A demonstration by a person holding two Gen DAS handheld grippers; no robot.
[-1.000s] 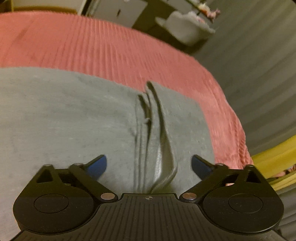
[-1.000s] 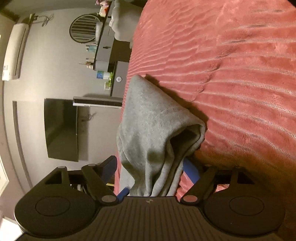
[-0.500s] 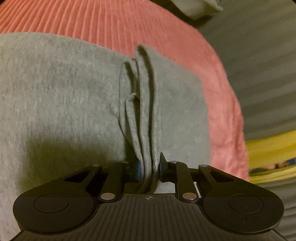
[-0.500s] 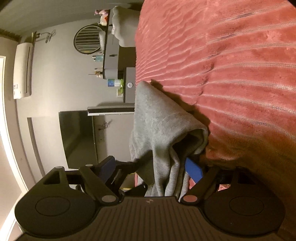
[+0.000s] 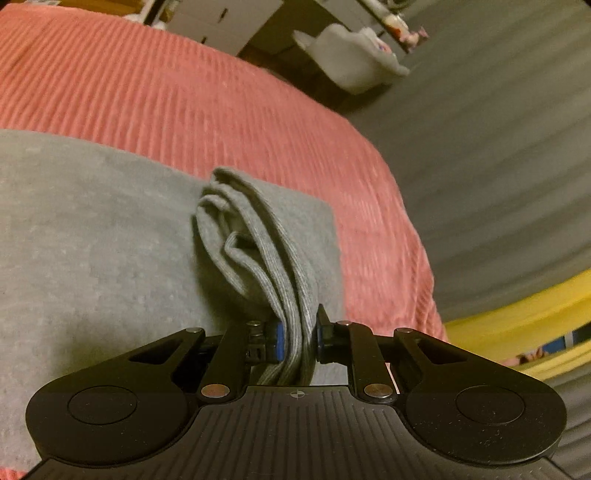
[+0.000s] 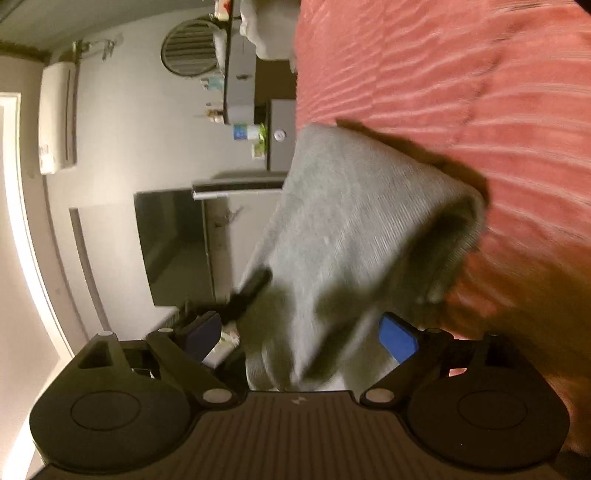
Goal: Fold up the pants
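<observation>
Grey pants [image 5: 92, 236] lie on a red ribbed bedspread [image 5: 184, 96]. My left gripper [image 5: 297, 338] is shut on a bunched, ribbed edge of the pants [image 5: 258, 258] and lifts it off the flat cloth. In the right wrist view, a fold of the grey pants [image 6: 351, 229] hangs between the jaws of my right gripper [image 6: 301, 336], which stand wide apart. The blue pads [image 6: 399, 338] do not press the cloth. The view is turned sideways and blurred.
The bedspread's edge drops off at the right [image 5: 417, 258], with grey floor [image 5: 498, 147] beyond. A yellow object [image 5: 517, 325] lies low right. White furniture [image 5: 221, 22] and a white bundle [image 5: 351, 55] stand past the bed. A dark screen [image 6: 173, 247] and shelf [image 6: 240, 66] line the wall.
My left gripper closed on the bunched pants edge and has now raised it. My right gripper stayed open while the pants fold shifted and rose between its jaws.
</observation>
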